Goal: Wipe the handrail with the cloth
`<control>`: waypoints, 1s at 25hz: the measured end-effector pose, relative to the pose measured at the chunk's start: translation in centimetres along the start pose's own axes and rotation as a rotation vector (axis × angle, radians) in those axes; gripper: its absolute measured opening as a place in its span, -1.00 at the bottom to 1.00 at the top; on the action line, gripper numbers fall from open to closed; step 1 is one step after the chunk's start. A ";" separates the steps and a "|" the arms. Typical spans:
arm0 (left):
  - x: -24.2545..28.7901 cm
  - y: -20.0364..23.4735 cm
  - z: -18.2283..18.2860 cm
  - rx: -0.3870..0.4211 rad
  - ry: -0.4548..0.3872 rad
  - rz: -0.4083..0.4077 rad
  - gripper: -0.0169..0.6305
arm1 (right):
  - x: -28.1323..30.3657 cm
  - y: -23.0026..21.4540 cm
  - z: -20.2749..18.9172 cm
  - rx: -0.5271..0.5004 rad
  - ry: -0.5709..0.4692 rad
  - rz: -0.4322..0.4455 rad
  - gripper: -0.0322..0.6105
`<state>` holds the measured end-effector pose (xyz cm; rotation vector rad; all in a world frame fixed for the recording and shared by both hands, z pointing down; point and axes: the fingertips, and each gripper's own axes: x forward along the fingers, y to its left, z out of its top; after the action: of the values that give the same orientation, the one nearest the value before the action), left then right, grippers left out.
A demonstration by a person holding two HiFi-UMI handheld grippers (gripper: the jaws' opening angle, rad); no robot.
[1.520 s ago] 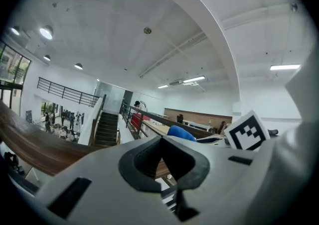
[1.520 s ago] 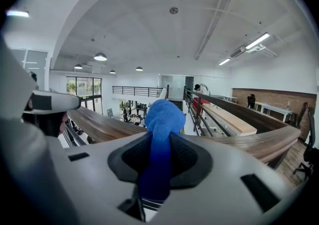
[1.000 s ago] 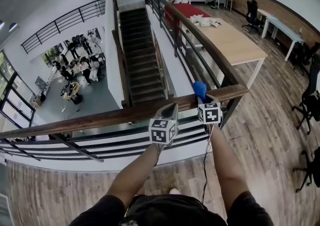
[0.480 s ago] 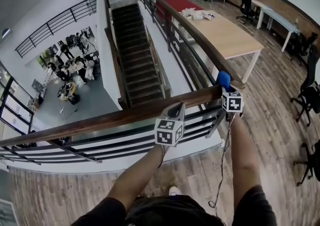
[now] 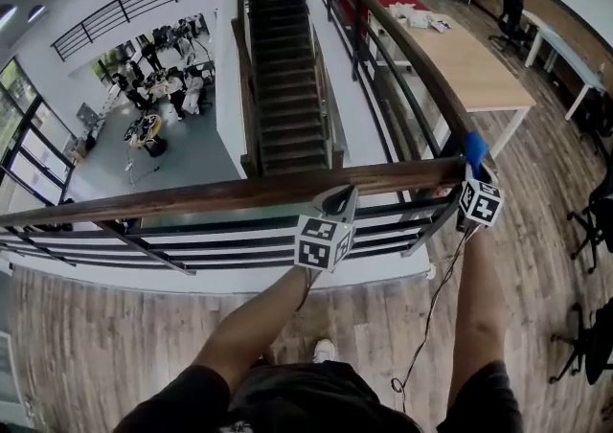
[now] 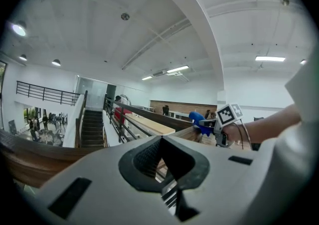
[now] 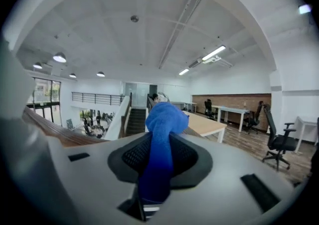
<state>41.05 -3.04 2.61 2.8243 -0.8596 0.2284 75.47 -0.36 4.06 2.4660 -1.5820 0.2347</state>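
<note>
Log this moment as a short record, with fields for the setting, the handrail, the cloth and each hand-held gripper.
setting: upper walkway with wood floor, overlooking a staircase
handrail: brown wooden handrail, runs left to right in front of the person, meets a second rail at the right corner
cloth: blue cloth, bunched, at that right corner
right hand-held gripper: jaws shut on the cloth
left hand-held gripper: jaws together, nothing between them, tip at the handrail left of the cloth, contact unclear
</note>
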 end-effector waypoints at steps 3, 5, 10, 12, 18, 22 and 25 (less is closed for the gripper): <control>-2.9 2.2 -0.2 -0.038 -0.023 0.041 -0.93 | -3.9 7.1 2.0 -0.013 -0.152 0.118 -0.59; -5.4 3.8 -0.2 -0.040 -0.048 0.075 -0.94 | -7.3 13.2 3.2 -0.030 -0.240 0.211 -0.59; -14.1 9.6 -2.7 -0.066 -0.098 0.171 -0.93 | -15.8 30.5 2.2 -0.008 -0.320 0.449 -0.59; -18.5 13.3 -4.6 -0.109 -0.095 0.245 -0.93 | -18.3 37.8 0.7 0.003 -0.309 0.543 -0.59; -32.5 25.3 -8.9 -0.197 -0.097 0.468 -0.94 | -24.0 59.2 -3.6 -0.037 -0.219 0.795 -0.59; -41.0 34.1 -11.7 -0.226 -0.094 0.626 -0.93 | -25.0 72.2 -5.8 -0.072 -0.145 0.918 -0.59; -46.7 40.2 -13.2 -0.241 -0.089 0.717 -0.94 | -25.3 81.3 -7.2 -0.101 -0.101 0.973 -0.59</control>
<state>-21.15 -8.07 11.26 2.2155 -1.7572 0.0786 -9.15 -9.36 11.75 1.4617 -2.6249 0.1534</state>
